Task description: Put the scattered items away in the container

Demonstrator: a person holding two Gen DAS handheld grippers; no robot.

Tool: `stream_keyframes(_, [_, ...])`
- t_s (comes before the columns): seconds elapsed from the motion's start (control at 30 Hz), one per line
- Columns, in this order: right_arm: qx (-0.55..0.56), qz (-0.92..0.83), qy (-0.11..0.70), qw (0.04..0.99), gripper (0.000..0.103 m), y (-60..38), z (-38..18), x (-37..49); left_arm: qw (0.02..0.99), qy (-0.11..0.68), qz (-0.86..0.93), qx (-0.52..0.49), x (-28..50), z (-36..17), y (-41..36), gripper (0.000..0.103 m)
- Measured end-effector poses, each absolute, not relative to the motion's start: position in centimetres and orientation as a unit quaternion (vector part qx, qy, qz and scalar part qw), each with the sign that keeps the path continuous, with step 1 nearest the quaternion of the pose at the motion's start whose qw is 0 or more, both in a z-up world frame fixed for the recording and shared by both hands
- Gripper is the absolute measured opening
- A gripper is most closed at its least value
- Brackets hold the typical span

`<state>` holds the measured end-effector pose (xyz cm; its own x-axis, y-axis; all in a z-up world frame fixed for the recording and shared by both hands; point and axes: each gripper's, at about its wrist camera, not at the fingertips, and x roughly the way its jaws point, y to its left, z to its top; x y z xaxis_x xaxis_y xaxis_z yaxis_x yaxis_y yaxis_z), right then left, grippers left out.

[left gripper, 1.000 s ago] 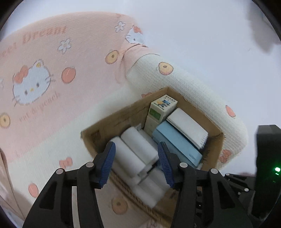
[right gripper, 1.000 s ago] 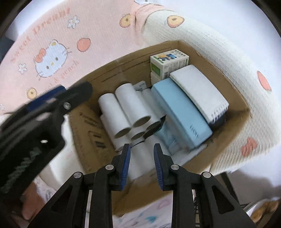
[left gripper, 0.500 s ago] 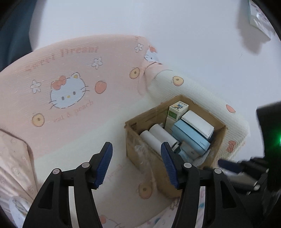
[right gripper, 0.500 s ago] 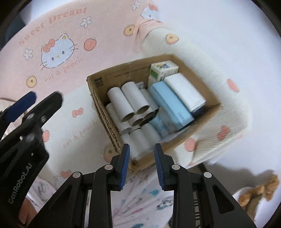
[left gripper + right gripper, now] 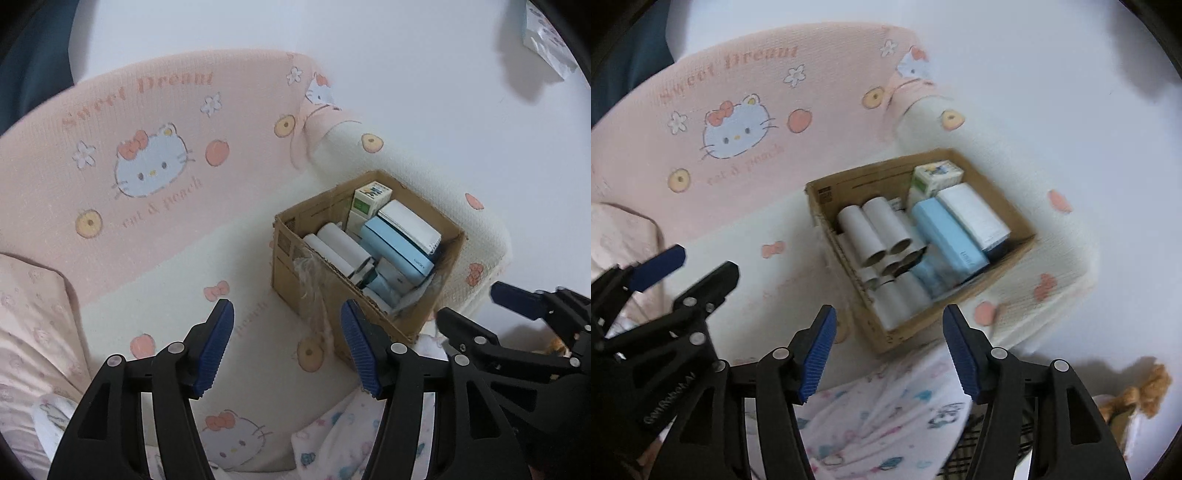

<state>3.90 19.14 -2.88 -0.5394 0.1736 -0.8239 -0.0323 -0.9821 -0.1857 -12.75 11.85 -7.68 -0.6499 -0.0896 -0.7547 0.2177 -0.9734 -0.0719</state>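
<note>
A brown cardboard box [image 5: 317,295] [image 5: 871,325] stands on the sofa seat by the armrest. It holds several white paper tubes [image 5: 340,247] [image 5: 875,229], a light blue case [image 5: 395,247] [image 5: 945,236], a white box [image 5: 410,225] [image 5: 975,214] and a small green and white carton [image 5: 369,197] [image 5: 936,175]. My left gripper [image 5: 288,343] is open and empty, in front of and above the box. My right gripper [image 5: 888,350] is open and empty, also short of the box. Each gripper shows in the other's view.
The sofa has a pink Hello Kitty cover [image 5: 147,166] and a cream armrest [image 5: 480,236] beside the box. A patterned white cloth [image 5: 886,417] lies at the seat's front edge. A pink pillow [image 5: 26,314] is at the left. The wall behind is white.
Both grippers have pulled back and up from the box, which now looks smaller. My right gripper's jaws have opened wide from nearly closed. The left stays open.
</note>
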Motion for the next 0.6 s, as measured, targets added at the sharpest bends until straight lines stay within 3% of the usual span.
stream_keyframes(0.13, [-0.464, 0.88, -0.082, 0.064, 0.063, 18.6, -1.9, 4.9, 0.12, 0.035, -0.906, 0.403, -12.4, -6.9, 13.0, 0.065])
stream_keyframes(0.6, [-0.464, 0.879, -0.066, 0.088, 0.063, 20.5, -1.8, 5.3, 0.112, 0.023, -0.915, 0.387, -12.4, -6.4, 14.8, 0.066])
